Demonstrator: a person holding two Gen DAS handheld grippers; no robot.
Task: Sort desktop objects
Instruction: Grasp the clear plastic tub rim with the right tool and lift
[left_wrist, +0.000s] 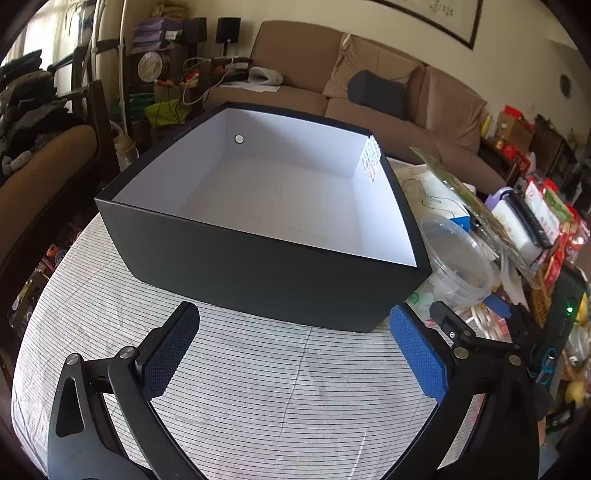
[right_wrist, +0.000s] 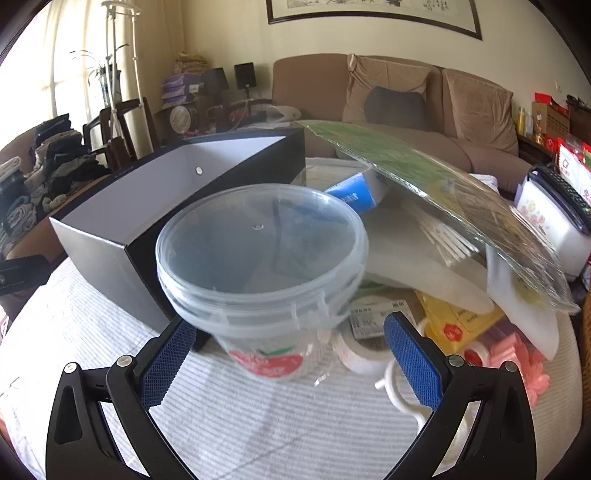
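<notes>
While both sets of jaws stand wide apart and hold nothing, the left gripper (left_wrist: 295, 354) hangs over the striped cloth on the surface (left_wrist: 258, 406). Black box (left_wrist: 258, 273) sits just ahead of the left jaws, open top, white inside, nothing visible in it. Its near wall spans the gap between them. The right gripper (right_wrist: 291, 354) faces a clear lidded tub (right_wrist: 262, 258) with a red printed label, directly ahead between the jaws, not touched by either pad. Box corner lies left of and behind the tub. Ahead of the right-hand jaw: tape roll (right_wrist: 360, 354), white plastic hook (right_wrist: 395, 387), yellow packet (right_wrist: 454, 321). Farther ahead right, a glass plate (right_wrist: 443, 184) tilts over a blue-and-white carton (right_wrist: 354, 192).
</notes>
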